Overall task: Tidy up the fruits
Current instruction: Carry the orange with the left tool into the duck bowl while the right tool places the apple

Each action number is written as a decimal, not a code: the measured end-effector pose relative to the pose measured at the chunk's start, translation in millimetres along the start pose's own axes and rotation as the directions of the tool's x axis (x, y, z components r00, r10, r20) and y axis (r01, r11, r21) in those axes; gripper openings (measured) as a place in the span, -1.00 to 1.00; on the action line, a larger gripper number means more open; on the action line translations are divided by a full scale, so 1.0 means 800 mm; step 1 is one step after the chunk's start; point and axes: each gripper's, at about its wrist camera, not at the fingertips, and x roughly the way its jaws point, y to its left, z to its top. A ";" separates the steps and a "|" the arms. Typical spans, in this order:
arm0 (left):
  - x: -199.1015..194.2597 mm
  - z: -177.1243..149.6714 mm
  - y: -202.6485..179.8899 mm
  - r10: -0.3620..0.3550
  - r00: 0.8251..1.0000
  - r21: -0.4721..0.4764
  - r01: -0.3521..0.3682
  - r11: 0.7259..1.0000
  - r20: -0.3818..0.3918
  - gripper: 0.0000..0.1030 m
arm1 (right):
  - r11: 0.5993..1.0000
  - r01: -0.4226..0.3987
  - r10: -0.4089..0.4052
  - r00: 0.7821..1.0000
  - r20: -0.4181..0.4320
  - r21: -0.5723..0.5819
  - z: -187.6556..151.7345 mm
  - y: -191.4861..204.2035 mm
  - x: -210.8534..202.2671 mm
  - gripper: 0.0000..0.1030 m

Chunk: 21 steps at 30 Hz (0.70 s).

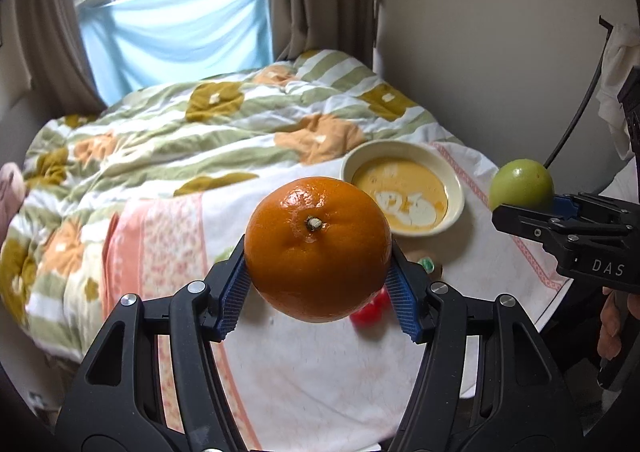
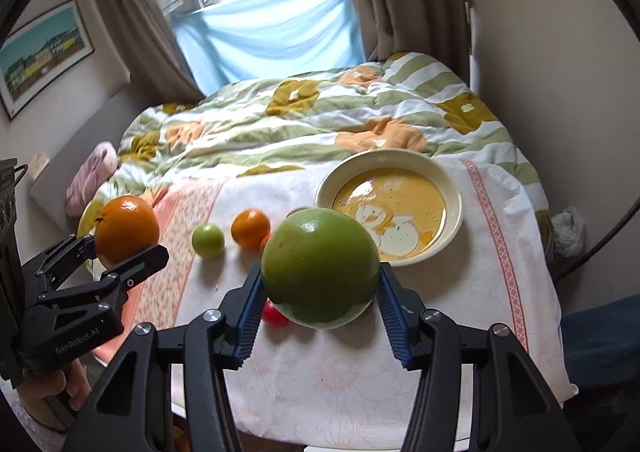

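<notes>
Two grippers loaded: left gripper (image 1: 318, 284) pinching orange (image 1: 318, 248), right gripper (image 2: 320, 304) pinching green fruit (image 2: 320, 268), both raised above cloth (image 2: 340, 372). Bowl (image 2: 454, 212) beyond; small fruits (image 2: 251, 229) on cloth.

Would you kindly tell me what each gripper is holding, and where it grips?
Left gripper clamps an orange by its sides; right gripper clamps a green fruit by its sides.

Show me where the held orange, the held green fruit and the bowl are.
orange (image 1: 318, 248), left wrist view, middle of its peel.
green fruit (image 2: 320, 268), right wrist view, middle of its skin.
bowl (image 2: 454, 208), right wrist view, right rim.
</notes>
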 end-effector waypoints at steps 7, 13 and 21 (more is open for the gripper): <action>0.057 0.061 -0.016 -0.051 0.999 -0.014 0.051 0.999 -0.018 0.27 | 1.000 0.017 -0.017 1.000 0.000 -0.002 0.050 -0.037 0.022 -0.03; 0.141 0.095 -0.050 -0.074 0.994 -0.024 0.073 0.997 -0.076 0.27 | 0.999 0.010 -0.012 0.999 -0.035 -0.036 0.085 -0.082 0.066 -0.03; 0.262 0.109 -0.085 -0.073 0.982 -0.016 0.071 0.997 -0.176 0.27 | 0.998 -0.017 0.011 0.994 -0.105 -0.056 0.111 -0.140 0.134 -0.03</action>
